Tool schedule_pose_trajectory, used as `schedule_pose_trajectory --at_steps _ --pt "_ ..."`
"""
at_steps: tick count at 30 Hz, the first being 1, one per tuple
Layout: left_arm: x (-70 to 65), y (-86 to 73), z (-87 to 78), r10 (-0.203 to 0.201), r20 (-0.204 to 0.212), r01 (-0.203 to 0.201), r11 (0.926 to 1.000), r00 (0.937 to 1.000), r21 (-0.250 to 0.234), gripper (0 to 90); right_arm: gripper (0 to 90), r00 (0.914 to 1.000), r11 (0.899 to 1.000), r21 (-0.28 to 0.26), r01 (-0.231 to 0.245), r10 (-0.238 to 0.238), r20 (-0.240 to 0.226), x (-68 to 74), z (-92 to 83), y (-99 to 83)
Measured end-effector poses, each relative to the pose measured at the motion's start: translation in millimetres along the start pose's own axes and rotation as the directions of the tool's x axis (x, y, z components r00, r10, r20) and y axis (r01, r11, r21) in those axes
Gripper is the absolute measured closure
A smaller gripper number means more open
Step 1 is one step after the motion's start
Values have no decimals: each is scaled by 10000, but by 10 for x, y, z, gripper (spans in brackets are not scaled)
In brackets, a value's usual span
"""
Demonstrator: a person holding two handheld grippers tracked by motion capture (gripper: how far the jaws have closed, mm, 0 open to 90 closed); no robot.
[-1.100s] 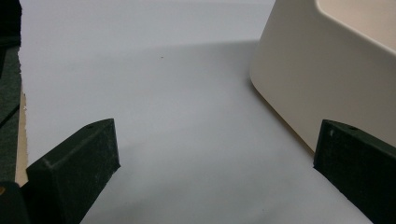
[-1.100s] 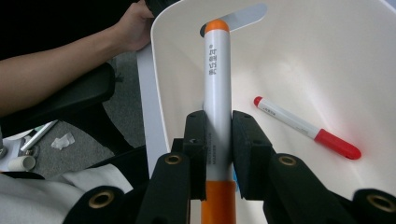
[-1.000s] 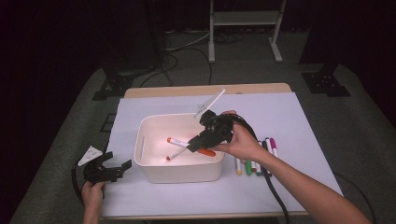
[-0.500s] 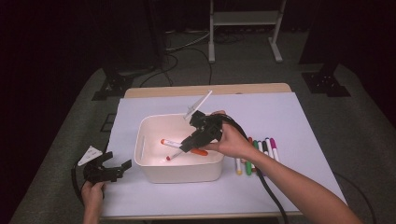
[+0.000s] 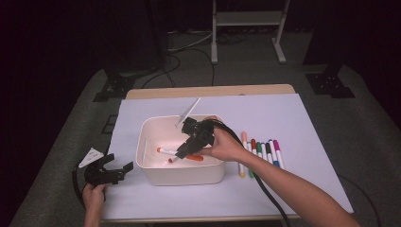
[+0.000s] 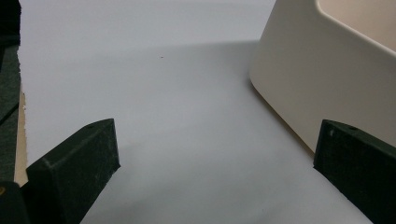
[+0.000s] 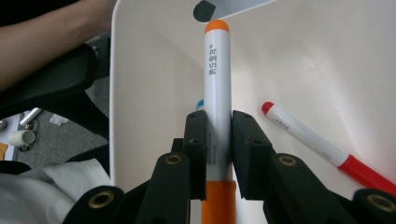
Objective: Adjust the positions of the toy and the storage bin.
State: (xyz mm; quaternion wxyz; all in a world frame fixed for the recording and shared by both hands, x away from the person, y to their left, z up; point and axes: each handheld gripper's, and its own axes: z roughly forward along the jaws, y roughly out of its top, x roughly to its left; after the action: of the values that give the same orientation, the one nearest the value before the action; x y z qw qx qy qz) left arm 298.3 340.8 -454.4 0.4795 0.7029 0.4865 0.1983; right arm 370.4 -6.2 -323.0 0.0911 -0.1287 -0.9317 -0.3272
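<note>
My right gripper (image 5: pixel 181 152) reaches down into the white bin (image 5: pixel 142 142) and is shut on an orange-capped white marker (image 7: pixel 217 84). The marker's orange tip (image 5: pixel 171 161) points at the bin floor. A red marker (image 5: pixel 165 151) lies on the floor of the bin beside it, seen again in the right gripper view (image 7: pixel 303 137). My left gripper (image 5: pixel 120 163) rests on the white paper left of the bin, open with nothing between its jaws (image 6: pixel 210 154). The bin's outer wall (image 6: pixel 317 70) stands close to its right jaw.
Several coloured markers (image 5: pixel 260 151) lie in a row on the paper right of the bin. White paper (image 5: pixel 307 123) covers the tabletop; its wooden far edge (image 5: pixel 208 91) shows. Stands and cables sit on the dark floor beyond.
The right gripper has carried the orange marker leftward and down, deeper into the bin. The left gripper has stayed where it was.
</note>
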Motion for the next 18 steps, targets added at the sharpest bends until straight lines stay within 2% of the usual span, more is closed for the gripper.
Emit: schedule_pose_trajectory --at_steps 11,18 --pt "6 1 1 -18 40 18 10000 10000 15 0 761 9992 9955 879 341 -323 -224 15 268 78" --pt "10 -1 2 -49 58 49 10000 10000 -38 0 760 9989 9909 1274 439 -416 -213 8 363 102"
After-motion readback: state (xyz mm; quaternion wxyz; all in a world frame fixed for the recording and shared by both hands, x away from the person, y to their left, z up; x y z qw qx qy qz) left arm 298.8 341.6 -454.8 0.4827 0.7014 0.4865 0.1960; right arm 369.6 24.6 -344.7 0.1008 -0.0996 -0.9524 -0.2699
